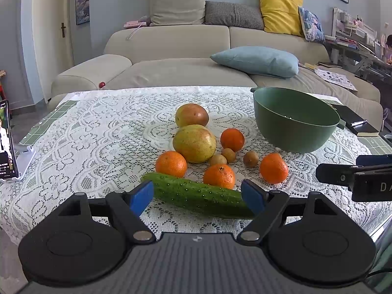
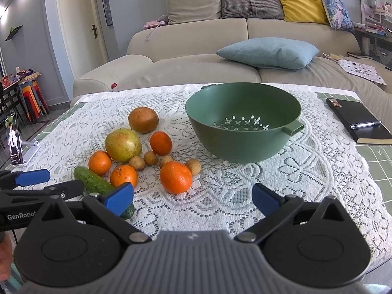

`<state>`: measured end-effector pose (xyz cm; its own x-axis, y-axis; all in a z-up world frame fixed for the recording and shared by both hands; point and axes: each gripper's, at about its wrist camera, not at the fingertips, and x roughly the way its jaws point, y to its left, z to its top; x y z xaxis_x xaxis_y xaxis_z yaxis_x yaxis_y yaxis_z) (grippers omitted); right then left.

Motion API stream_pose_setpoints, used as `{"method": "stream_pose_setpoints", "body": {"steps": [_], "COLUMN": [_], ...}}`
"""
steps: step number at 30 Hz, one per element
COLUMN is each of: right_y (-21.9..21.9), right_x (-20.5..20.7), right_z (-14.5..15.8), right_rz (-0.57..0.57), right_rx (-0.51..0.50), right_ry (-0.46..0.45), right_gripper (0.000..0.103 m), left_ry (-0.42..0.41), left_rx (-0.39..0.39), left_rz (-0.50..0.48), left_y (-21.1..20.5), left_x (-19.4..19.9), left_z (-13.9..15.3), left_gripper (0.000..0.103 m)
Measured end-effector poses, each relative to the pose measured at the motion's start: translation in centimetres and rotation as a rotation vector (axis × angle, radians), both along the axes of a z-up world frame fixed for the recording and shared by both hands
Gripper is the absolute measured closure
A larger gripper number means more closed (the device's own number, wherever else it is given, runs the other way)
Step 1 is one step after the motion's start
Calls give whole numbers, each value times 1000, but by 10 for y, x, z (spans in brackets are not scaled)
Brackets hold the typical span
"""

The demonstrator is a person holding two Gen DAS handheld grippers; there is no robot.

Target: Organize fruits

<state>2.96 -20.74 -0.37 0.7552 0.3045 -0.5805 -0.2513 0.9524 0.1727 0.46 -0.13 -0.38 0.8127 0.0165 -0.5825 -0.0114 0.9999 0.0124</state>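
On the lace tablecloth (image 1: 98, 132) lie several oranges, two big yellow-green fruits (image 1: 194, 143) (image 1: 191, 115), several small brown fruits and a cucumber (image 1: 196, 193). My left gripper (image 1: 198, 196) is open, its blue pads on either side of the cucumber without pressing it. My right gripper (image 2: 192, 198) is open and holds nothing, just short of the nearest orange (image 2: 176, 177). The green colander bowl (image 2: 245, 144) stands empty behind and to the right of the fruit. The right gripper's finger (image 1: 343, 174) shows at the right edge of the left wrist view.
A black notebook with a pen (image 2: 360, 122) lies at the table's right side. A phone on a stand (image 1: 6, 142) sits at the left edge. A beige sofa (image 1: 171, 49) with cushions runs behind the table.
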Motion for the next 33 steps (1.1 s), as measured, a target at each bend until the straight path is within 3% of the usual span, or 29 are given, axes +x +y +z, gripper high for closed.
{"method": "stream_pose_setpoints", "body": {"steps": [22,26,33], "right_y": [1,1,4], "right_x": [1,5,19], "right_z": [-2,-6,-16], "right_rz": [8,27,76], "right_rx": [0,5,48], "right_ry": [2,-21,-16], "right_gripper": [4,4,4], "left_ry": [2,8,21], "left_rx": [-7,-53,-144], "left_rz": [0,-10,-32], "left_y": [1,6,16], "left_x": [0,2,14], "left_z": [0,-1,-3], "left_gripper": [8,8,23]}}
